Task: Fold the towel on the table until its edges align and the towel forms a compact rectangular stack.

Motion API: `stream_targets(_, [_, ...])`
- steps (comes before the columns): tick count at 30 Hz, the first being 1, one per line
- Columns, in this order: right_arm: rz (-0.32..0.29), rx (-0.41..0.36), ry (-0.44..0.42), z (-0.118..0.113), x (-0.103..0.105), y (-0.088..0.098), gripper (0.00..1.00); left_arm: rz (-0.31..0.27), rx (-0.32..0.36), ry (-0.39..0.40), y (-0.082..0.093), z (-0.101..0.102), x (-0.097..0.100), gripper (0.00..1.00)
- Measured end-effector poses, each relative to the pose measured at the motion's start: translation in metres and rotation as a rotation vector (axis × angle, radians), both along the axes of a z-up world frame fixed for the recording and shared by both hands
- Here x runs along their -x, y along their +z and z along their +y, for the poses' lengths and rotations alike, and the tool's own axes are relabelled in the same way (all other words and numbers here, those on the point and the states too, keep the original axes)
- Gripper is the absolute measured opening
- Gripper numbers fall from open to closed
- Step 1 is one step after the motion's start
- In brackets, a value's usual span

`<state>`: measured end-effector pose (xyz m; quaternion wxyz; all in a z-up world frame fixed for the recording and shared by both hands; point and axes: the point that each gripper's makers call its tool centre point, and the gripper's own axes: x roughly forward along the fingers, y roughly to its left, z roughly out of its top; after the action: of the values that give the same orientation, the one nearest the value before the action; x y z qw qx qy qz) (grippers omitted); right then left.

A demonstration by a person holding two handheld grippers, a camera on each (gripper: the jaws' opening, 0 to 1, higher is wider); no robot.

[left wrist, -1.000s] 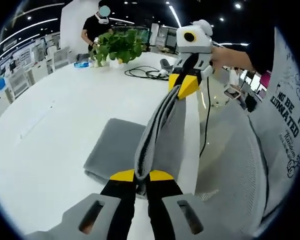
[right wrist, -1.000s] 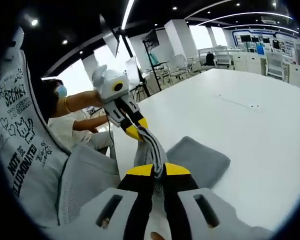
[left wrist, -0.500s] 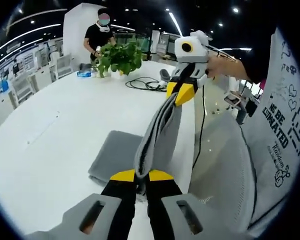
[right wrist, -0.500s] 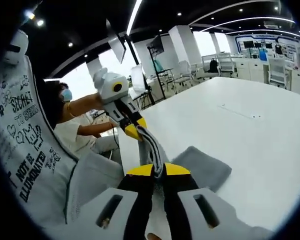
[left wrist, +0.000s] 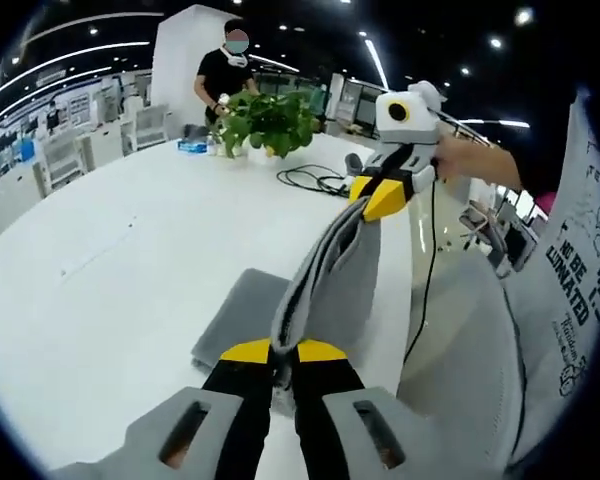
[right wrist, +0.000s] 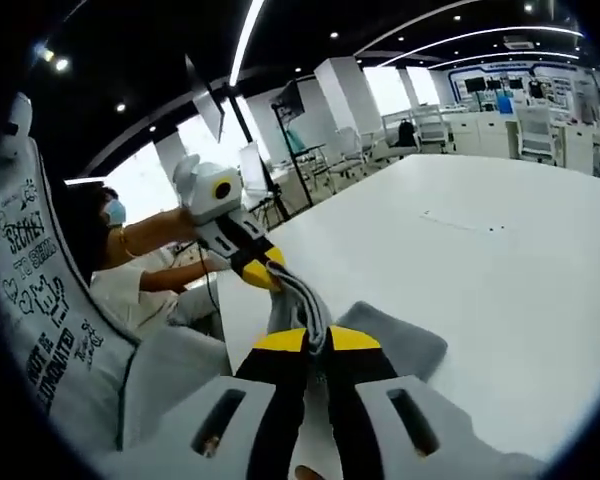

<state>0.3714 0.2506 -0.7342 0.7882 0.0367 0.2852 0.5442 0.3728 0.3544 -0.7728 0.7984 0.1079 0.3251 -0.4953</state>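
Left gripper view: white tabletop [left wrist: 100,270] stretching away on the left, a potted plant [left wrist: 270,118] and a person in black [left wrist: 228,75] at its far end, a black cable [left wrist: 315,180] coiled beside them. Centre now, and the grey towel [left wrist: 325,290] is up off the surface, its lower part resting folded on the tabletop while one edge is stretched taut in the air. The left gripper [left wrist: 284,351] is clamped on the near end of that edge, yellow tips pinched tight. Further right and higher, the right gripper [left wrist: 383,196] bites the far end, held by a hand [left wrist: 470,160].

Right gripper view: the left gripper [right wrist: 259,270] comes in from the left, shut on the towel [right wrist: 300,300]; in the middle the right gripper [right wrist: 316,341] pinches the same lifted edge, with the white tabletop [right wrist: 500,260] off to the right.
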Motion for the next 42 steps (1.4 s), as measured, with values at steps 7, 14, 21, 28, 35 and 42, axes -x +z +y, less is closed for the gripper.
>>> stream_targets(7, [0.026,-0.003,-0.069,0.002,-0.027,-0.021,0.05,0.035,0.009,0.096,-0.023,0.001,-0.024,0.07])
stream_targets(14, [0.066,0.012,-0.128,0.004,-0.049,-0.048,0.05,0.082,-0.001,0.207,-0.052,0.004,-0.034,0.07])
stream_targets(21, [0.032,0.078,-0.136,0.007,-0.067,-0.073,0.04,0.107,-0.007,0.267,-0.069,0.005,-0.040,0.07])
stream_targets(28, [0.042,0.130,-0.144,0.007,-0.081,-0.098,0.04,0.141,-0.028,0.302,-0.093,0.005,-0.048,0.07])
stream_targets(35, [0.063,0.171,-0.159,0.003,-0.087,-0.123,0.05,0.157,-0.066,0.304,-0.112,0.006,-0.057,0.07])
stream_targets(42, [0.077,0.145,-0.222,-0.002,-0.096,-0.125,0.09,0.171,-0.075,0.346,-0.115,0.013,-0.061,0.14])
